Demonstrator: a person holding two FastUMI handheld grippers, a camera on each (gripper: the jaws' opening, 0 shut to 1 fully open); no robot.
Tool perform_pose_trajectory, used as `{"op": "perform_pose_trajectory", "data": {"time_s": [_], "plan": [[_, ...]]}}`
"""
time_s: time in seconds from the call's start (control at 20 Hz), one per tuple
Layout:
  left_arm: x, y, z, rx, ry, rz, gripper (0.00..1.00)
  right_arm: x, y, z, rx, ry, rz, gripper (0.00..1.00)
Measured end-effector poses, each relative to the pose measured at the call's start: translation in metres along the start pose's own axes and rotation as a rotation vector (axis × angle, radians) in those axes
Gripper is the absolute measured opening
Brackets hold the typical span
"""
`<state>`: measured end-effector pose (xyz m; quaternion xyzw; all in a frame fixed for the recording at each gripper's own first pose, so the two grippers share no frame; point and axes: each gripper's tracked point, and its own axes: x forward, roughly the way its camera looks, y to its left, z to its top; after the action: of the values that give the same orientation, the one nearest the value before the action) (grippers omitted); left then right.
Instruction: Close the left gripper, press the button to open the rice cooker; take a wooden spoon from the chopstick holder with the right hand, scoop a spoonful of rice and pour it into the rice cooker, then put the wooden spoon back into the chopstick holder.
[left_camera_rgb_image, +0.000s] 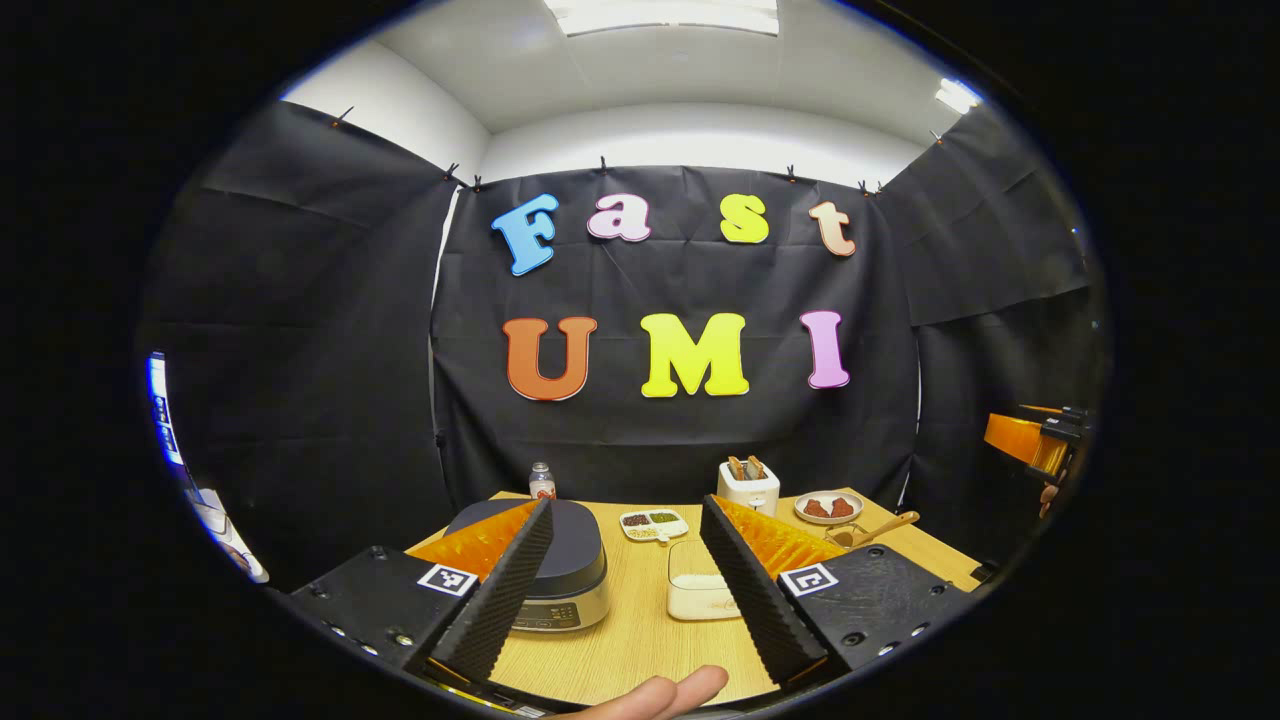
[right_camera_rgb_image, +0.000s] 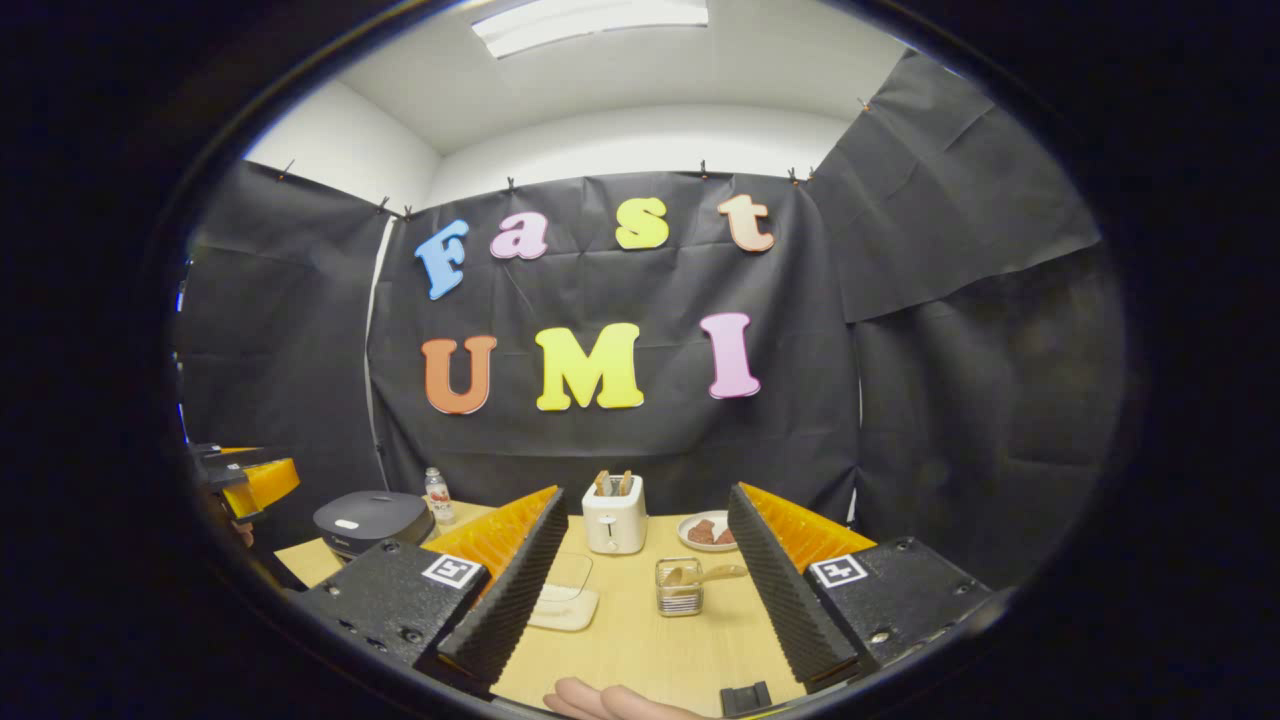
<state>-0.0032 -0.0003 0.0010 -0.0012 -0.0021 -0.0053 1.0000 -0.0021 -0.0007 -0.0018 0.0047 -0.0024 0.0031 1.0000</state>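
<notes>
The rice cooker (left_camera_rgb_image: 565, 570), dark lid down on a silver body, sits on the wooden table (left_camera_rgb_image: 640, 640) just beyond my left gripper's (left_camera_rgb_image: 625, 515) left finger. That gripper is open and holds nothing. A clear box of white rice (left_camera_rgb_image: 700, 585) stands between its fingers, farther off. In the right gripper view, the chopstick holder (right_camera_rgb_image: 680, 587) with a wooden spoon (right_camera_rgb_image: 715, 574) stands ahead between the fingers of my open right gripper (right_camera_rgb_image: 647, 505). The rice cooker (right_camera_rgb_image: 372, 520) is at the far left there, with the left gripper (right_camera_rgb_image: 245, 478) beside it.
A white toaster (right_camera_rgb_image: 614, 514) with bread stands at the back, a plate of brown pieces (right_camera_rgb_image: 707, 532) to its right. A small bottle (left_camera_rgb_image: 542, 481) sits behind the cooker, and a divided dish (left_camera_rgb_image: 653, 523) of grains lies mid-table. A fingertip (left_camera_rgb_image: 660, 692) shows at the bottom edge.
</notes>
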Motion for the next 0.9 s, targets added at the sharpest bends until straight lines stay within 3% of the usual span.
{"op": "perform_pose_trajectory", "data": {"time_s": [0.5, 0.7, 0.75, 0.8, 0.9], "plan": [[-0.002, -0.002, 0.002, -0.078, -0.013, -0.031, 0.94, 0.001, 0.002, -0.009, -0.002, 0.005, 0.003, 1.00], [0.001, 0.009, -0.005, -0.085, 0.015, -0.011, 0.95, 0.002, 0.001, -0.016, -0.005, 0.014, 0.010, 1.00], [0.004, 0.013, -0.010, -0.075, 0.027, 0.000, 1.00, 0.002, 0.001, -0.017, -0.003, 0.014, 0.011, 1.00], [0.008, 0.020, -0.011, -0.068, 0.038, 0.013, 0.95, 0.003, 0.000, -0.018, -0.001, 0.014, 0.013, 1.00], [0.017, 0.023, -0.020, -0.071, 0.069, 0.019, 0.93, 0.004, 0.001, -0.020, 0.003, 0.013, 0.016, 1.00]]}}
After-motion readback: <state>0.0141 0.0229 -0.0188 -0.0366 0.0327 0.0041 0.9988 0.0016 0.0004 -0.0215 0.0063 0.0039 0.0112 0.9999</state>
